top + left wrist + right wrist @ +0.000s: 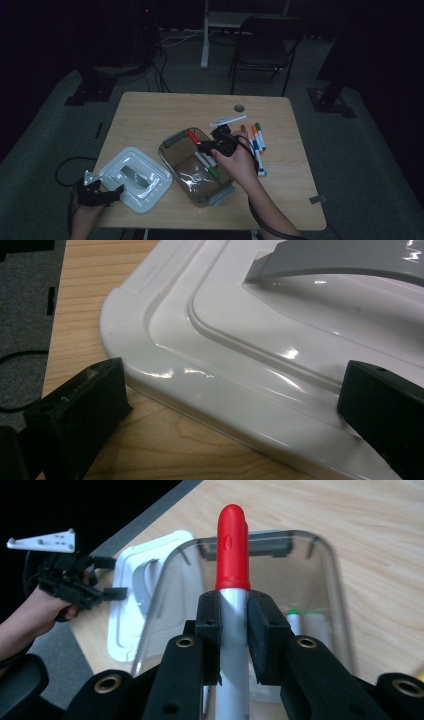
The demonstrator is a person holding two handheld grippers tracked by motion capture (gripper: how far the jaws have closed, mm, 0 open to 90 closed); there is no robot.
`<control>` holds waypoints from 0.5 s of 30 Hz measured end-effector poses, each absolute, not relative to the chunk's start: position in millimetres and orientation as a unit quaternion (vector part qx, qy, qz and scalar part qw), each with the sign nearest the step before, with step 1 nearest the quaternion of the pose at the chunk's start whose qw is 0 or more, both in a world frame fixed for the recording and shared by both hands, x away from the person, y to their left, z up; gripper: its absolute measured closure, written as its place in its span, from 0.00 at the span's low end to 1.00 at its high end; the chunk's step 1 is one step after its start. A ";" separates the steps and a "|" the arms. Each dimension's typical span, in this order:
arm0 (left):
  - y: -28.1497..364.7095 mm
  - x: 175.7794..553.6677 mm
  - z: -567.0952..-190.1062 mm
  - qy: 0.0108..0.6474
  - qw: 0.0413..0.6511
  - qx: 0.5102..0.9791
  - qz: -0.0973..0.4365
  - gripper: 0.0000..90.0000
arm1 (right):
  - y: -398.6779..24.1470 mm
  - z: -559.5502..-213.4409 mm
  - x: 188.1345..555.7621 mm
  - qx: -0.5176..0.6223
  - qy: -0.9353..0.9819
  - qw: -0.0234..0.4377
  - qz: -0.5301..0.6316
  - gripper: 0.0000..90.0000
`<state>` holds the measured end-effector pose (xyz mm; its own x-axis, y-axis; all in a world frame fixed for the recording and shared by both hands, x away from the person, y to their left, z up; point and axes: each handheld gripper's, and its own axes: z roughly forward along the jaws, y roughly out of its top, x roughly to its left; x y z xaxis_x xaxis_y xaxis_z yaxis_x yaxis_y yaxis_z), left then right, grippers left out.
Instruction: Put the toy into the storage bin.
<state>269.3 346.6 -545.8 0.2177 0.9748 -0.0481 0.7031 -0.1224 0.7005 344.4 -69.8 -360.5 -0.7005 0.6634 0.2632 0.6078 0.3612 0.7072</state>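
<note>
Red-capped white marker point(232, 580) sits clamped between the two black jaws of the right tool point(233, 611), its red cap pointing away from the hand and its pale barrel running back between the jaws. In the high view the same marker point(193, 137) is held over the near left part of the clear smoky plastic bin point(220, 194), tilted, with the right tool point(206, 145) above the bin's open top. The bin stands near the middle of the light wooden desk point(150, 115), with a grey handle at each end. Inside it lie two white markers, one with a green cap point(213, 172), side by side on the bottom.

To the right of the bin, a loose group of coloured markers point(256, 140) lies on the desk, with a white flat plastic part point(227, 120) just beyond them.

The white rectangular plastic lid with a grey handle point(135, 177) lies flat on the desk to the left of the bin, just beside it. The left tool point(117, 191) rests at the lid's near left corner. In the left gripper view its jaws stand apart, one over the bare desk point(165, 445) just outside the lid's rounded edge point(210, 390), the other over the lid's surface; nothing is gripped. Whether the jaws touch the lid cannot be told.
</note>
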 end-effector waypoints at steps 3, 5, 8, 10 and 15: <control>346.5 269.3 -545.8 0.586 0.310 0.716 0.220 0.01 | -59.1 -366.3 344.2 0.381 0.830 0.024 0.407 0.85; 346.5 269.3 -545.8 0.586 0.310 0.716 0.220 0.01 | -51.2 -371.7 344.8 0.379 0.834 0.014 0.401 0.85; 346.5 269.3 -545.9 0.586 0.311 0.716 0.220 0.01 | -41.7 -379.0 345.3 0.376 0.839 0.004 0.393 0.85; 346.5 269.3 -546.0 0.586 0.311 0.716 0.220 0.01 | -36.2 -383.3 345.5 0.374 0.842 -0.003 0.388 0.85; 346.6 269.3 -546.0 0.585 0.311 0.716 0.220 0.01 | -22.4 -396.1 347.6 0.375 0.851 -0.012 0.367 0.85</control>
